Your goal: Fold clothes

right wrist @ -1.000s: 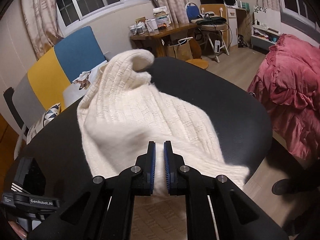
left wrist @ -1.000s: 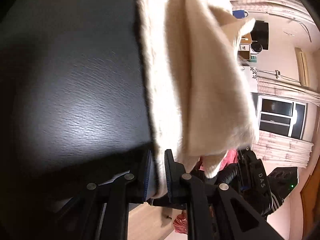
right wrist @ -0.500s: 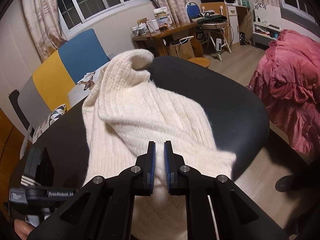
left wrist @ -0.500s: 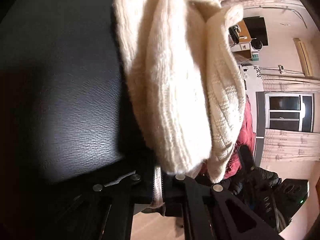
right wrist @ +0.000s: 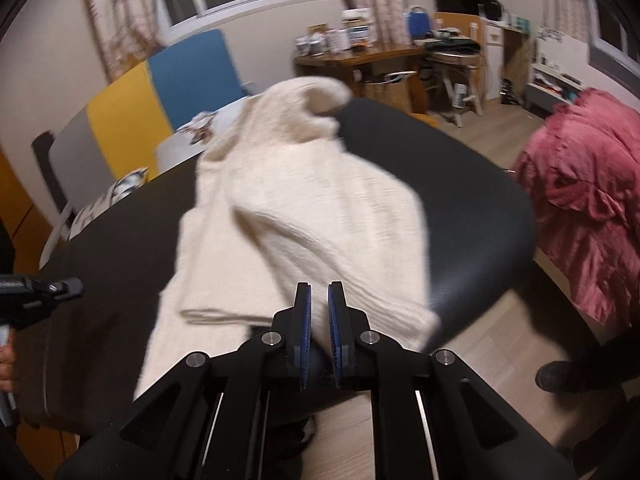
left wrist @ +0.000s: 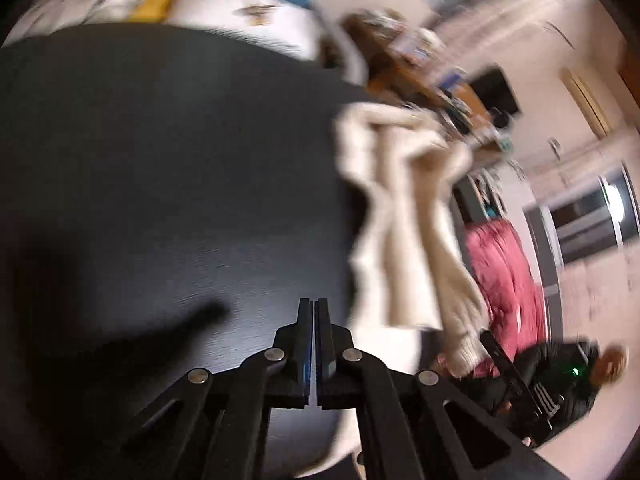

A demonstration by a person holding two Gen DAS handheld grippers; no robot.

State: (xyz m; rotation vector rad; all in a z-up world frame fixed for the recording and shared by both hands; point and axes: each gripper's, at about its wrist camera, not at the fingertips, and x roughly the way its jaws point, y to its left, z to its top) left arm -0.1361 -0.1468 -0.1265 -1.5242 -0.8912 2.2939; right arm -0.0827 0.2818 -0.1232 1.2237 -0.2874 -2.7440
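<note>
Jaws of the left gripper [left wrist: 314, 308] sit pressed together w/ nothing between them, low centre of the left wrist view, over bare black table [left wrist: 160, 180]. They have just been closing, and no cloth is in them now. To their right in that blurred view the cream knit sweater [left wrist: 404, 240] runs up the frame in bunched folds, apart from the left tips.

Right gripper [right wrist: 319, 308], low centre of its own view, is nearly closed, a narrow gap showing between the blue pads [right wrist: 306, 312]. Sweater cloth [right wrist: 304, 208] lies right at and behind the tips; whether a fold is pinched I can't tell, since the tips cover that spot. The garment spreads from there toward the upper middle of the frame, one end humped up at the far table edge [right wrist: 500, 216], a folded layer lying across the body. Left gripper shows at the far left edge of this view, off the cloth.

Step, as I read it: one fold laid, left side freed, repositioning for the next. Next move prob. needs the left jaws to open and take a fresh edge, w/ the right steadying the near hem so the stack doesn't slide off the table's near rim.
</note>
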